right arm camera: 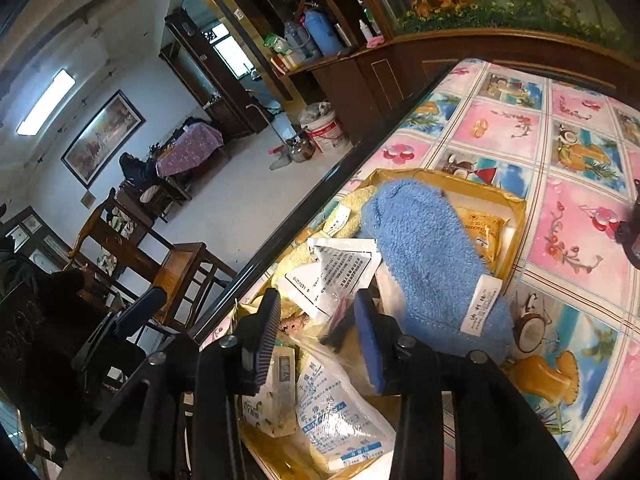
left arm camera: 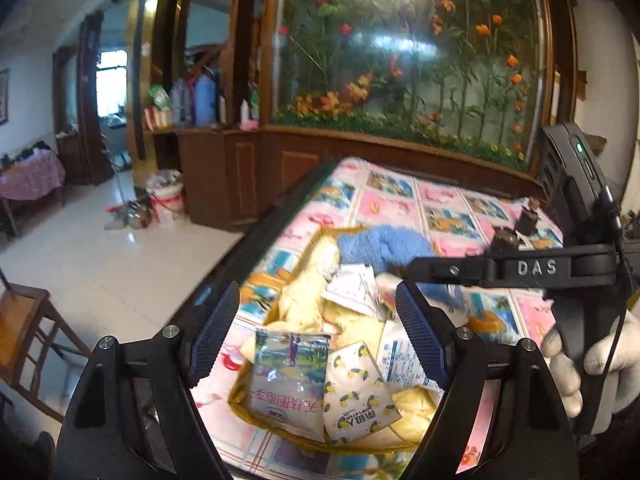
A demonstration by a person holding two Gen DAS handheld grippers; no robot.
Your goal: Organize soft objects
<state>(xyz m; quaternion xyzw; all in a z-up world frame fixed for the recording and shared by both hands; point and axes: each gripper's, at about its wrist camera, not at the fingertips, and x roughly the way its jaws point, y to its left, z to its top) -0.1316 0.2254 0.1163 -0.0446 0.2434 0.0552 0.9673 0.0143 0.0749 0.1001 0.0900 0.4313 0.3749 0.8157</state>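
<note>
A shallow yellow box (left arm camera: 236, 396) (right arm camera: 516, 216) sits on the patterned tablecloth, full of soft things: a blue fluffy towel (left arm camera: 380, 244) (right arm camera: 432, 260), yellow cloths (left arm camera: 304, 300), and several soft packets (left arm camera: 290, 376) (right arm camera: 332, 408). My left gripper (left arm camera: 318, 336) is open and empty, hovering above the packets at the box's near end. My right gripper (right arm camera: 318, 340) is open over the box, its fingers either side of a white printed packet (right arm camera: 336, 276), beside the blue towel. The right gripper's body also shows in the left wrist view (left arm camera: 520, 268).
The table (right arm camera: 560, 128) stands against a wooden cabinet (left arm camera: 248, 176) with a flower display. Small dark objects (left arm camera: 528, 216) lie on the cloth at the far right. A wooden chair (left arm camera: 28, 328), a white bucket (left arm camera: 166, 196) and a kettle stand on the tiled floor to the left.
</note>
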